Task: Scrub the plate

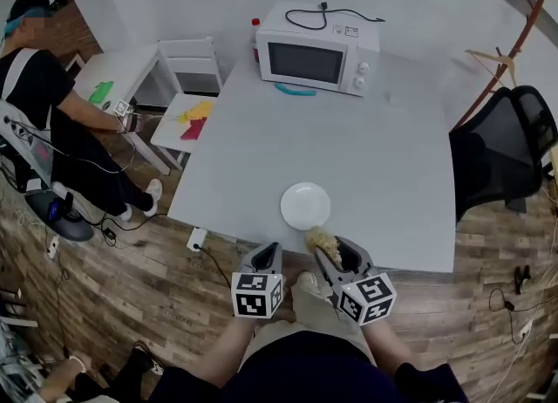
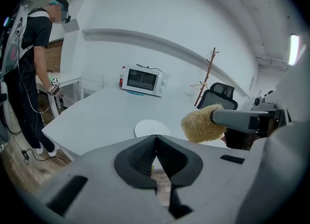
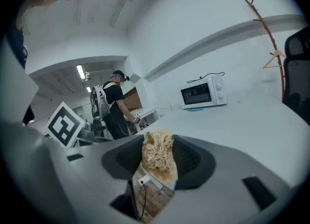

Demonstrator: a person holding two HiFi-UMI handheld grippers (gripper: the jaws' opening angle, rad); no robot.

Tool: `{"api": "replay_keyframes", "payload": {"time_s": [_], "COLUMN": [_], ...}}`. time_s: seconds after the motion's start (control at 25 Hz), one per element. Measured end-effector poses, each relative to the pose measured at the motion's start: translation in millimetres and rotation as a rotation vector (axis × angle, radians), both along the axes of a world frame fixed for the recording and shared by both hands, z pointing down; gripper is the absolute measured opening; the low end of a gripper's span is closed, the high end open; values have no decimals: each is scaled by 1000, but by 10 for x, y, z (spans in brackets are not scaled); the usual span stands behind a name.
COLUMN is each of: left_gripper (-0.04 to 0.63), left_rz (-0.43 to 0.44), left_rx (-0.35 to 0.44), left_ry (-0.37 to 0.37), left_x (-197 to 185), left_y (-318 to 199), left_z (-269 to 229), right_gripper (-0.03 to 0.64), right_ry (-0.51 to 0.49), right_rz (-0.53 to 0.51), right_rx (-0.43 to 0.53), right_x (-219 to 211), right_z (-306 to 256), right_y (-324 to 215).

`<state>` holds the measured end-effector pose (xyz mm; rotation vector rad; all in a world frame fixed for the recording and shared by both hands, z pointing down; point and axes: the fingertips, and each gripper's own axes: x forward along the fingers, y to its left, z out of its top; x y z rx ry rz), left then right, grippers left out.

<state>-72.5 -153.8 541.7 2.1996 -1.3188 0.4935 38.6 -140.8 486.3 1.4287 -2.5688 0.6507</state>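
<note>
A white round plate [image 1: 305,206] lies near the front edge of the grey table [image 1: 366,131]; it also shows ahead in the left gripper view as the plate [image 2: 151,128]. My right gripper [image 1: 324,249] is shut on a tan loofah scrubber [image 1: 321,241], just below and right of the plate, at the table's edge. In its own view the right gripper [image 3: 158,155] pinches the scrubber [image 3: 157,154] between its pads. My left gripper [image 1: 267,256] hangs off the front edge, below the plate; its jaws meet with nothing between them [image 2: 155,151]. The scrubber [image 2: 202,122] shows to its right.
A white microwave [image 1: 317,48] stands at the table's far side with a teal item [image 1: 295,90] in front of it. A black office chair [image 1: 501,150] is at the right. A person [image 1: 52,122] sits at a small white table [image 1: 131,74] on the left.
</note>
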Motion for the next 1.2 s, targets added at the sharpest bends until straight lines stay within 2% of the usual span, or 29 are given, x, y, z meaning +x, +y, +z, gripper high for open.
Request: {"api": "replay_keyframes", "payload": {"time_s": [0.24, 0.6, 0.92, 1.2], "left_gripper": [18, 18, 18, 18], "left_rz": [30, 35, 42, 61], "left_rx": [3, 43, 84, 100], "left_ry": [70, 58, 63, 59], "left_x": [-66, -260, -338, -385], "left_y": [592, 1368, 1667, 1725], "left_z": [-176, -307, -400, -419], "right_gripper": [181, 181, 179, 179], "right_ry": [1, 0, 7, 0], "right_rz": [25, 5, 7, 22], "right_rx": [38, 65, 99, 131], "right_x": [-172, -387, -502, -569], "right_z": [-115, -183, -244, -311], "right_y": [586, 1382, 1716, 1723]}}
